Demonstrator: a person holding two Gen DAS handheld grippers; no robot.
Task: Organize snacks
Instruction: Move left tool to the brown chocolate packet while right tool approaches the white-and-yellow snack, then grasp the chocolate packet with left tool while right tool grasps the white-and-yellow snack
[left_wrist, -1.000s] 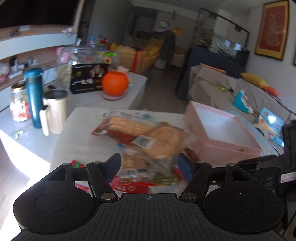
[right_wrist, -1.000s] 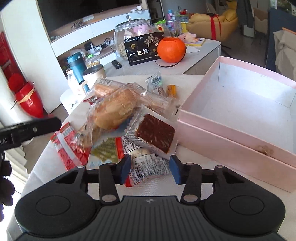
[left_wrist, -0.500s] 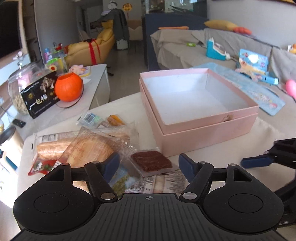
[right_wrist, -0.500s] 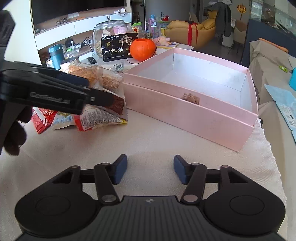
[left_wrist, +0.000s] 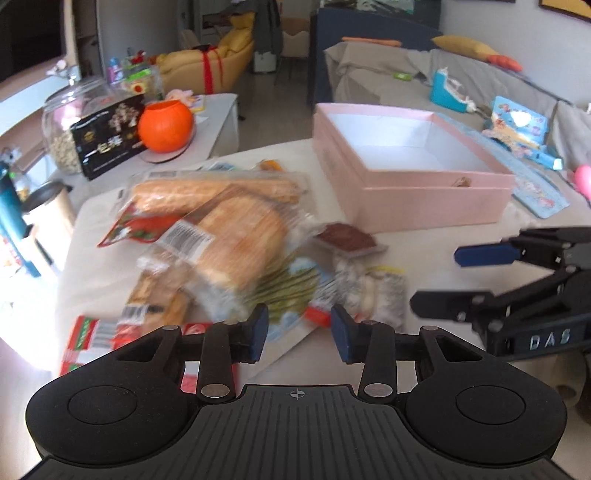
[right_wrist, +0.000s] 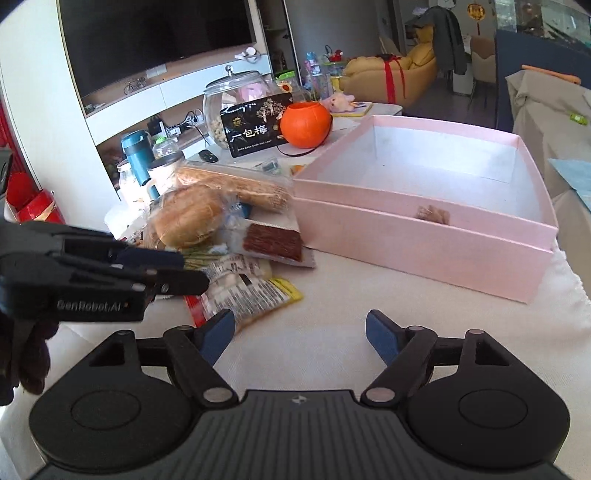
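While gaping, left hand-held gripper (left_wrist: 297, 328) (empty), snacks (left_wrist: 229, 243) ahead.

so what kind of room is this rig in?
Most likely a home living room: a wall-mounted TV, a yellow sofa at the back, and a cloth-covered table with a snack pile beside a pink box.

Pink box (right_wrist: 424, 236), perhaps brown-striped snack (right_wrist: 272, 242)
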